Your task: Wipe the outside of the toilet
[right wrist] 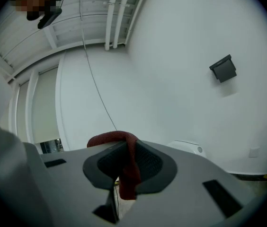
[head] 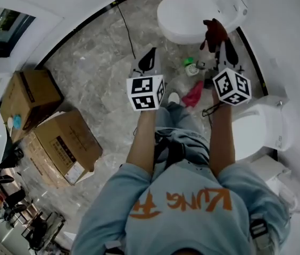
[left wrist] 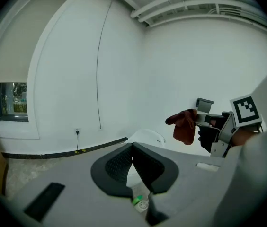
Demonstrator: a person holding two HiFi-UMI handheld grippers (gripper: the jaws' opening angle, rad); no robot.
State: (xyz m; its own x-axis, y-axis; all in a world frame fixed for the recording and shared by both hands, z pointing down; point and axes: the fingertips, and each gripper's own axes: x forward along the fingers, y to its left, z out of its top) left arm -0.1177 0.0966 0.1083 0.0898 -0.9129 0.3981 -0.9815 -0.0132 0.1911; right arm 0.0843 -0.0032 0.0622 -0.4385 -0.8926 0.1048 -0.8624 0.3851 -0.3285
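My right gripper (head: pixel 220 45) clamps the red cloth (head: pixel 214 32) at upper right near the toilet (head: pixel 184 20), my left gripper (head: pixel 149 57) is closed on nothing, and since wiping seems not yet started, I'd next press cloth to bowl.

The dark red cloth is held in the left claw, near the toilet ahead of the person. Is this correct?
Not quite. The right claw holds the dark red cloth, near the toilet ahead of the person. The right gripper view shows it pinched between that claw's jaws.

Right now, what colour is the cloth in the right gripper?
Dark red. The cloth shows best in the right gripper view.
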